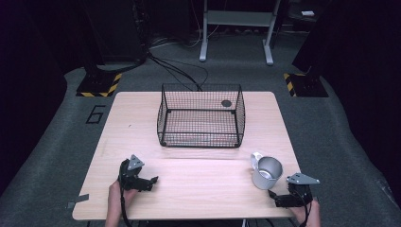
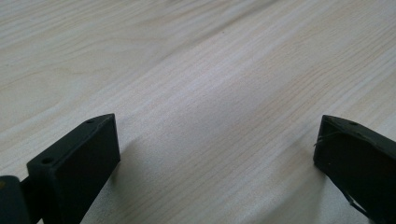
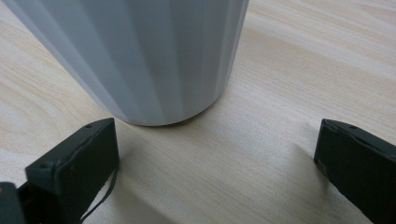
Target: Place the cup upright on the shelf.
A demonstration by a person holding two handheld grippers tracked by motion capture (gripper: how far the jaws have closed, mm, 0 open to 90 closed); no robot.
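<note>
The right hand-held gripper, jaws apart, sat at the worktop's near right edge just short of the cup, seemingly approaching to grasp it, needing a short advance to straddle it, while the left hand-held gripper lay open, empty, near left.

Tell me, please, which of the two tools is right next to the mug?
The right tool, at the near right corner, jaws open toward the mug. The left tool faces bare table far to the left.
</note>
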